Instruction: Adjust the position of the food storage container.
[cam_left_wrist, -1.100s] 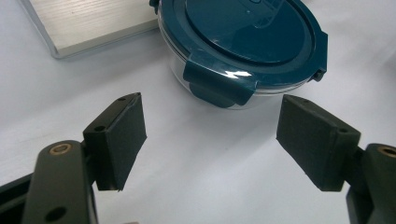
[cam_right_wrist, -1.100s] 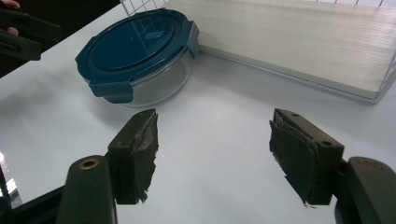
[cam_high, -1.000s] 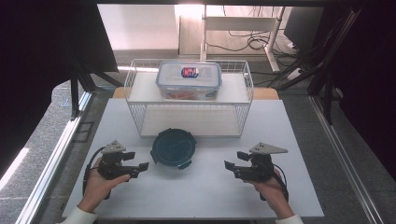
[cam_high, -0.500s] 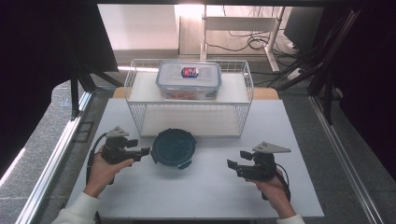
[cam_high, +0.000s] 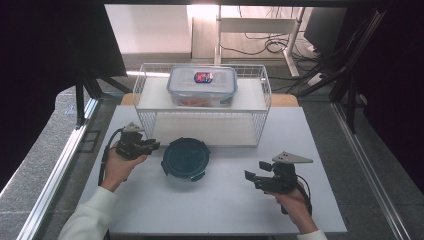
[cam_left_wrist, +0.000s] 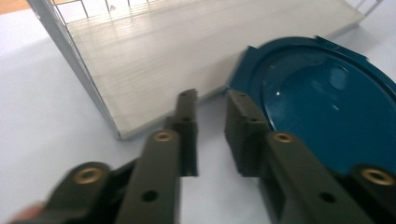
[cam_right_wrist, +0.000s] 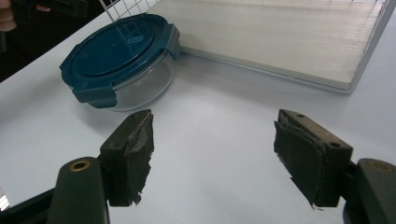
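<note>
Item: round glass container with dark teal clip-on lid, on white table before wire shelf rack. Left tool just beside its rim, jaws just narrowed to a slit, empty; right tool wide open, empty, well apart. Risk: near-closed jaws may nudge the container instead of gripping.

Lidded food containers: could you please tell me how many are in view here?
2. A round glass container with a dark teal clip-on lid stands on the white table in front of the wire rack. A rectangular clear plastic container with a blue-edged lid sits on the rack's upper shelf.
</note>
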